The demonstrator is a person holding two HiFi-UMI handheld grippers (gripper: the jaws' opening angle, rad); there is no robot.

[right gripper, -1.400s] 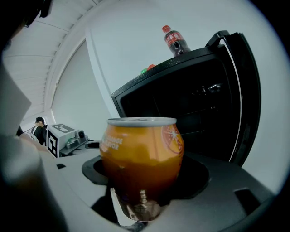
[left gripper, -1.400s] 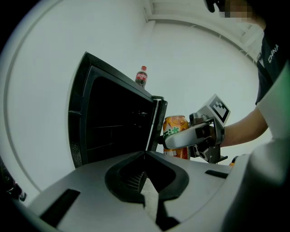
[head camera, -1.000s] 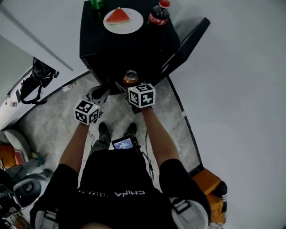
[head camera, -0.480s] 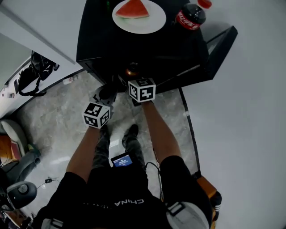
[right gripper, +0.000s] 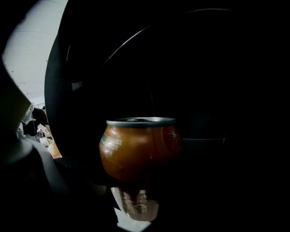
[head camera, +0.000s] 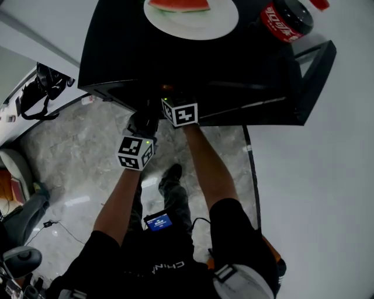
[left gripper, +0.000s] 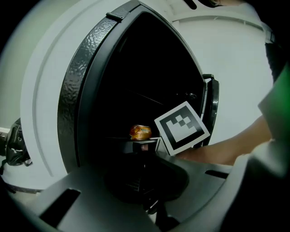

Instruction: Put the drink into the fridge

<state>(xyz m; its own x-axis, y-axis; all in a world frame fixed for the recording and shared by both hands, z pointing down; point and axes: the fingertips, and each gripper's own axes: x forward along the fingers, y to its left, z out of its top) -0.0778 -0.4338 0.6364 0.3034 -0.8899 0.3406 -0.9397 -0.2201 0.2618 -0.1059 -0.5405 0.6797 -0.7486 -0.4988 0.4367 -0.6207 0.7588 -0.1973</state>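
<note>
My head view is evenly lit: the pale wall (head camera: 327, 175) and marble floor (head camera: 76, 175) read bright, the black fridge (head camera: 146, 64) top nearly featureless. My right gripper view is almost all black; only the orange can (right gripper: 138, 152) catches dim light. Both gripper views bend at their edges.

Below you, the black fridge (head camera: 175, 64) stands on the grey marble floor (head camera: 70, 152), close to the white wall. Its flat top carries two things. A white plate (head camera: 219, 26) lies near the middle of the top, and a slice of watermelon (head camera: 178, 4) lies on this plate. A cola bottle (head camera: 286, 17) with a red label stands to the right of the plate, near the corner. On the floor, far to your left, a black bag (head camera: 44, 84) lies beside the wall, and your shoe (head camera: 172, 172) rests on the marble.
</note>
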